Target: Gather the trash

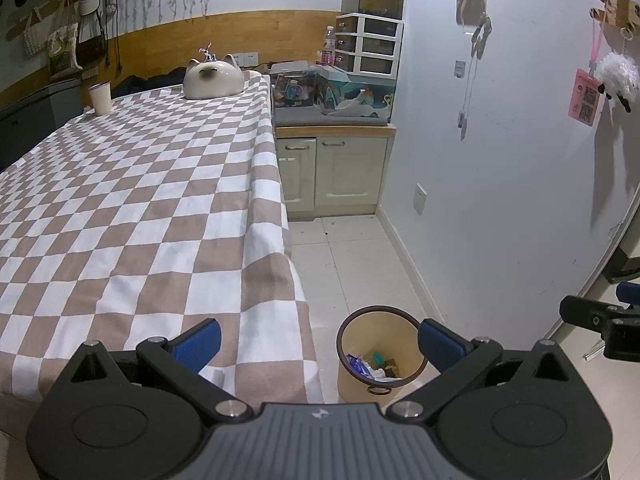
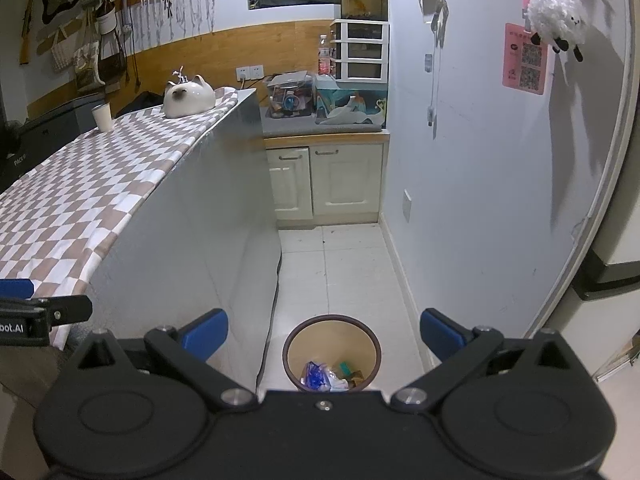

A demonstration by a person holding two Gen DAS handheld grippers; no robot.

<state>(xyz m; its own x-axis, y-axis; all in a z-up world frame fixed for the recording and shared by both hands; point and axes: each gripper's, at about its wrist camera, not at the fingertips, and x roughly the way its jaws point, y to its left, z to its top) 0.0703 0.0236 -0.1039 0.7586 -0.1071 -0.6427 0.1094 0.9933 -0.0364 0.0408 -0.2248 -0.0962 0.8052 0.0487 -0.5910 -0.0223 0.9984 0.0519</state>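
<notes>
Left tongs: spread wide, empty, above checkered tablecloth edge. Lettering "bot.AI" on its body at right-wrist frame edge, start cut off. Right tongs: spread, empty. Bin on floor between blue pads, below; trash inside, items indistinct. Pink card: codes unreadable.

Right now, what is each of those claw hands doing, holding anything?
Left gripper: fingers open, holding nothing.
Right gripper: fingers open, holding nothing, above the trash bin.

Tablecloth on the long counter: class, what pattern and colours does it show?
The tablecloth is a beige-brown and white check, shown best in the left wrist view.
</notes>
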